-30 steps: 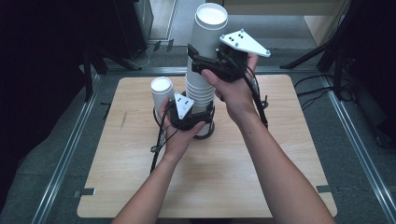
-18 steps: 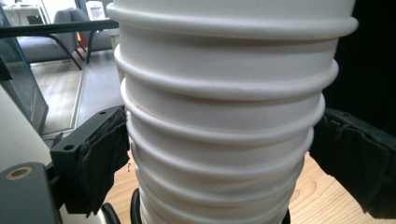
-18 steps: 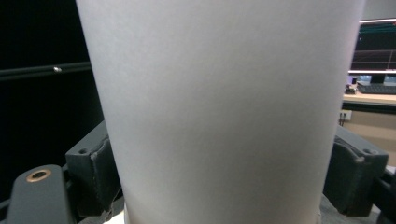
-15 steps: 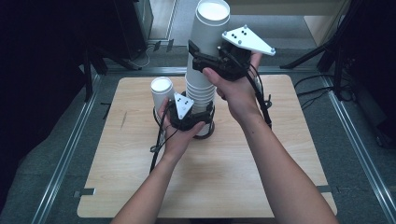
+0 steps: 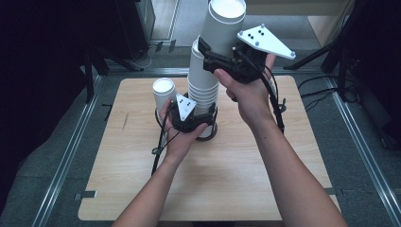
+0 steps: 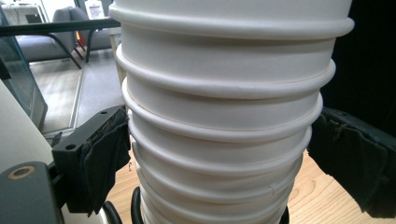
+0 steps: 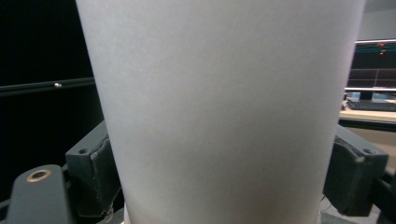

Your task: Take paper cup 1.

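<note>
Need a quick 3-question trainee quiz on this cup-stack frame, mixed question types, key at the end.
1. True or false: the left gripper grips the stack of white cups near its base.
2. What does the right gripper hold? A) the top cup, partly raised out of the stack; B) the single cup standing beside the stack; C) nothing.
3. Where does the single cup stand relative to the stack in the high view?

Key:
1. True; in the left gripper view both pads press the stack's sides.
2. A
3. To the stack's left, upright on the wooden table.
</note>
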The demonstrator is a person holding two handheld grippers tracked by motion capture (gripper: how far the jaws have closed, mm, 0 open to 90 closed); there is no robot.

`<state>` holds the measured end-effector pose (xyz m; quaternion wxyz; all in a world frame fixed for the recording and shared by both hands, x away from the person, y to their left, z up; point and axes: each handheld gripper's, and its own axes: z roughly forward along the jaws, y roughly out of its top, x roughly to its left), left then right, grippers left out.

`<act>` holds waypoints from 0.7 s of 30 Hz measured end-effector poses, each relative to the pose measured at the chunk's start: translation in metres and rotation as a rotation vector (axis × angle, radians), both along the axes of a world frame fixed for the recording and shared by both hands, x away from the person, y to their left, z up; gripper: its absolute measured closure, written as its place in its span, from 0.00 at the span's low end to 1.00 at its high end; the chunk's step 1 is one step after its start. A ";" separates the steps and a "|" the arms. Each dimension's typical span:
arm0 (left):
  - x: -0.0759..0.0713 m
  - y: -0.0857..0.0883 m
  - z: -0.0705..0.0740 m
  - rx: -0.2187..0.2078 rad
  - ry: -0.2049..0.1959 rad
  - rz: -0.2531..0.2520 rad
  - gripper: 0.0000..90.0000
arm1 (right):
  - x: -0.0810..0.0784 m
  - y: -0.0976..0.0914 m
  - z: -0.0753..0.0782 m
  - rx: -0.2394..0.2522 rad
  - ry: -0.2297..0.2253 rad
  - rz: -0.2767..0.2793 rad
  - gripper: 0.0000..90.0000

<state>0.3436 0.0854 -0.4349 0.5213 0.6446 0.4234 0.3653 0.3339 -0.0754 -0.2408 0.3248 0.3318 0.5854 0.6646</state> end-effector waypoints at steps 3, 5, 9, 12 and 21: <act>0.000 0.000 0.000 0.001 0.001 0.001 0.07 | -0.006 -0.005 -0.005 -0.005 -0.008 -0.012 0.15; -0.001 0.000 0.000 0.002 0.004 0.002 0.07 | -0.010 -0.011 -0.009 0.002 -0.010 -0.013 0.15; -0.002 0.000 0.000 0.007 0.005 0.002 0.08 | -0.016 -0.020 -0.013 0.010 -0.009 -0.022 0.15; -0.003 0.000 -0.001 0.008 0.005 0.005 0.08 | -0.019 -0.024 -0.015 0.005 -0.013 -0.030 0.15; -0.016 0.008 -0.003 0.001 0.020 -0.008 0.08 | -0.035 -0.041 -0.032 -0.017 -0.014 -0.043 0.15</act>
